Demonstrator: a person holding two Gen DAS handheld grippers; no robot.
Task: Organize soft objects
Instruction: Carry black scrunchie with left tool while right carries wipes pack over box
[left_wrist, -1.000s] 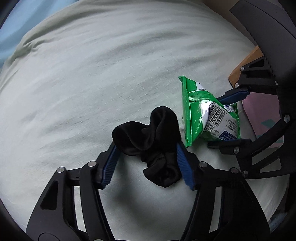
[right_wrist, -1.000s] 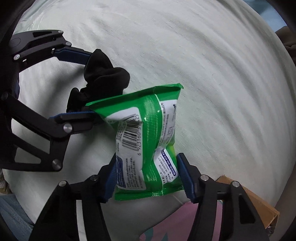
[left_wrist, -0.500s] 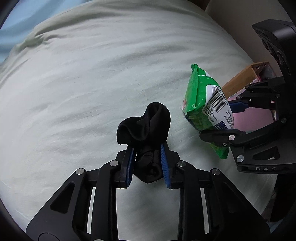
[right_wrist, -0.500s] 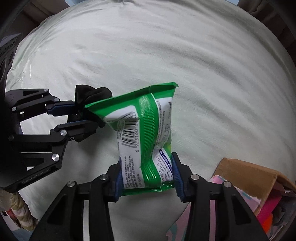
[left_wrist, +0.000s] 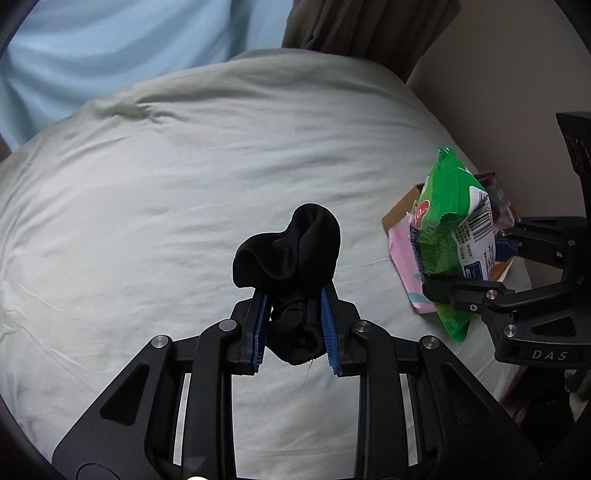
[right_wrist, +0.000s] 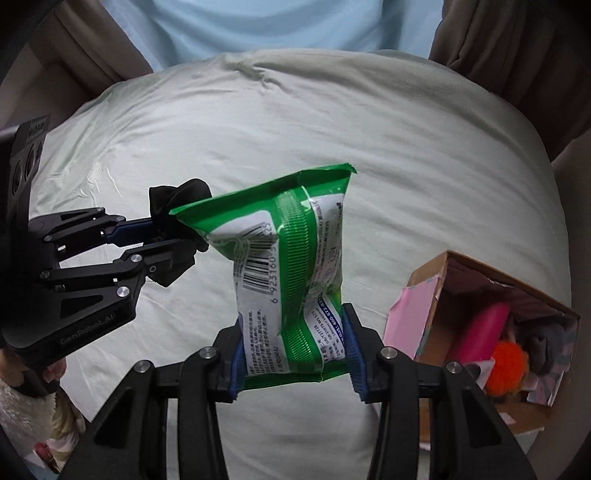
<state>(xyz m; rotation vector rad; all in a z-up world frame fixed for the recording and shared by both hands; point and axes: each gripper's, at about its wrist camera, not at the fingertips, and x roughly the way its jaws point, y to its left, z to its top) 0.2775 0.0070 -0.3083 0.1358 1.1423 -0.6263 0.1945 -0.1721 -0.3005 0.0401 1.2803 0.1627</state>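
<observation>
L gripper (left_wrist: 295, 325) is clamping a bunched black sock (left_wrist: 291, 258), holding it up over the pale bedsheet (left_wrist: 147, 206). R gripper (right_wrist: 295, 354) is pinching a green wipes pack (right_wrist: 288, 273) by its lower end, upright, left of the open cardboard box (right_wrist: 491, 332) w/ soft items inside.
</observation>
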